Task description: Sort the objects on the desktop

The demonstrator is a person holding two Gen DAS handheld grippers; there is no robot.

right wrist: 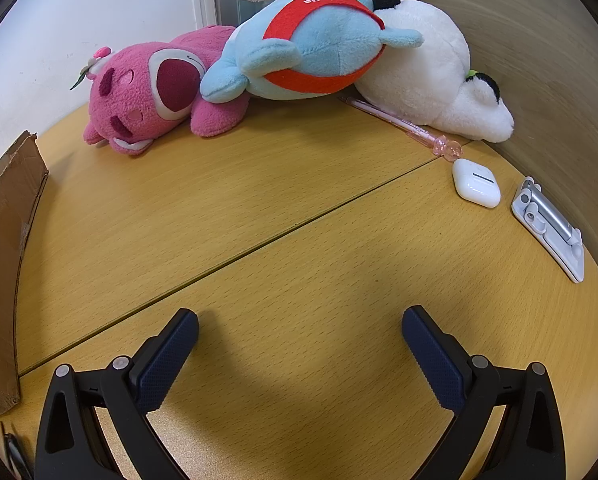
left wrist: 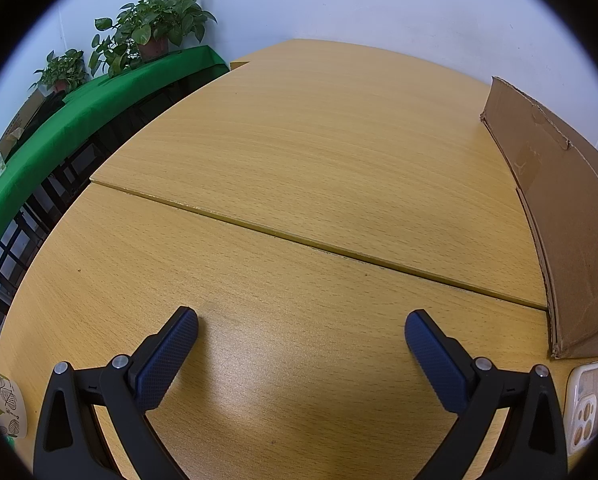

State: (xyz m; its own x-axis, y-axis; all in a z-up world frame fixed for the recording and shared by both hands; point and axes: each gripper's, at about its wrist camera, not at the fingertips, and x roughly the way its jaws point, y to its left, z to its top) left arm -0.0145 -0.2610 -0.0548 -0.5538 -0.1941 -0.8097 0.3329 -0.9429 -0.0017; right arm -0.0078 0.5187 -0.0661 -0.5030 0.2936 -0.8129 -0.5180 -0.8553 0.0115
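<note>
Hovering over the wood-grain table (left wrist: pixel 299 160), the left gripper (left wrist: pixel 301 334) spreads its knurled blue pads wide and empty, with a torn cardboard box (left wrist: pixel 559 208) at 3 o'clock, a clear phone case (left wrist: pixel 587 404) at 4 o'clock and a leaf-printed paper cup (left wrist: pixel 5 404) at 8 o'clock. In the right wrist view, the right gripper (right wrist: pixel 300 330) gapes just as wide, touching nothing; at 12 o'clock lie fuzzy pink (right wrist: pixel 147 96), blue (right wrist: pixel 319 48) and white plush toys (right wrist: pixel 431 72), with a translucent pink pen (right wrist: pixel 403 124), a glossy earbud case (right wrist: pixel 476 183) and a folded metal stand (right wrist: pixel 549 224) toward 2 o'clock.

Right gripper (right wrist: pixel 300 330) fingers spread wide over bare counter (right wrist: pixel 259 208). Plush toys (right wrist: pixel 299 52) far ahead; earbud case (right wrist: pixel 476 182) ahead-right; cardboard box (right wrist: pixel 3 248) left.
</note>
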